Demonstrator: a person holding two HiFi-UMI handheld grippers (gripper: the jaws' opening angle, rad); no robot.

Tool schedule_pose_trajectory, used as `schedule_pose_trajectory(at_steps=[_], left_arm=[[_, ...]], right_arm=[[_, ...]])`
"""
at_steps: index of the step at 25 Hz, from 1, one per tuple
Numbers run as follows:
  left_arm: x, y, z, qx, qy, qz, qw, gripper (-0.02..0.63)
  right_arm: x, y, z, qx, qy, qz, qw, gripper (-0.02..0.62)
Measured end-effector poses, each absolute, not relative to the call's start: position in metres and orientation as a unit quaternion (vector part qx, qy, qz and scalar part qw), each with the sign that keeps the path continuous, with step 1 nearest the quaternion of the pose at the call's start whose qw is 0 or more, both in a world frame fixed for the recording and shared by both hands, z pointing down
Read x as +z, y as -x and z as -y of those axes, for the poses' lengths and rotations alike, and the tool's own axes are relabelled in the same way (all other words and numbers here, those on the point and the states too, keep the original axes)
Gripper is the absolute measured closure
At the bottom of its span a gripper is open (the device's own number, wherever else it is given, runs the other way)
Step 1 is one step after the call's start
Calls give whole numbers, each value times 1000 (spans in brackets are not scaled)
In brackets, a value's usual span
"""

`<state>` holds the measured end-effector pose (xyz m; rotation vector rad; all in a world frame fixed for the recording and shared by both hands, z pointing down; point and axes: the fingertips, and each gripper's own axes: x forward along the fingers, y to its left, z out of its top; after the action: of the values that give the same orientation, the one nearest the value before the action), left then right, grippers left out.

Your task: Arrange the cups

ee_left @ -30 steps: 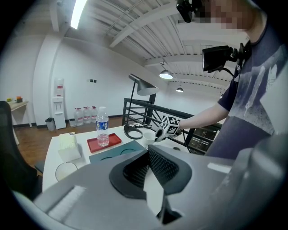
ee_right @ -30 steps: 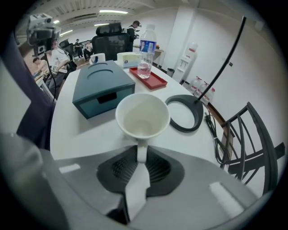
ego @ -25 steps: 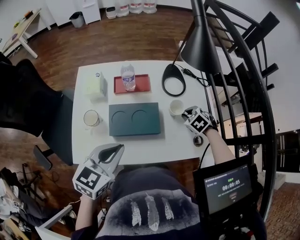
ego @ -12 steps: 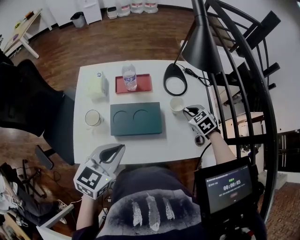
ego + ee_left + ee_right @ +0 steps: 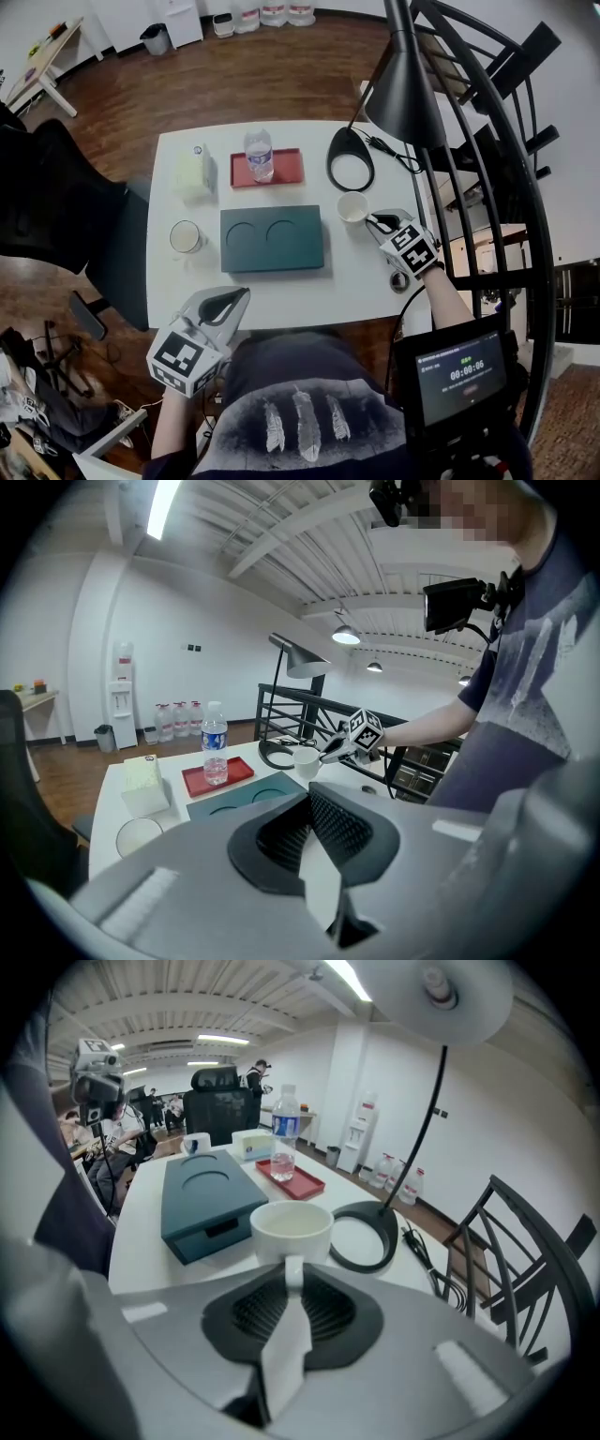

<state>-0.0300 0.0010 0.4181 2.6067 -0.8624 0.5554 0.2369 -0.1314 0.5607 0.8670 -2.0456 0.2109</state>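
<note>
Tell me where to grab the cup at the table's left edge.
Likely the rim of the cup, from above on its near-left side, one jaw inside: it stands upright, mouth open, no handle visible, and the teal block sits to its right.

1. The box (image 5: 272,239) sits mid-frame on the table (image 5: 281,291).
2. Above it, a bottle (image 5: 259,155) stands on a tray (image 5: 286,169), between a tissue box (image 5: 192,173) at left and a lamp base (image 5: 350,172) at right.
3. A glass (image 5: 185,236) is left of the box and a cup (image 5: 353,207) right of it.
</note>
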Motion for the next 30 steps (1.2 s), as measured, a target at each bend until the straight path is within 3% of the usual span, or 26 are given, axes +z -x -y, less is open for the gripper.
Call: schedule_pose_trajectory(at_steps=[16, 30], left_arm=[[419, 46, 1, 189, -916, 311, 166, 591], [412, 57, -6, 189, -905, 337, 177, 591]], right_arm=[[420, -113, 137, 12, -273, 925, 263, 551], [431, -74, 121, 27, -192, 948, 251, 551]])
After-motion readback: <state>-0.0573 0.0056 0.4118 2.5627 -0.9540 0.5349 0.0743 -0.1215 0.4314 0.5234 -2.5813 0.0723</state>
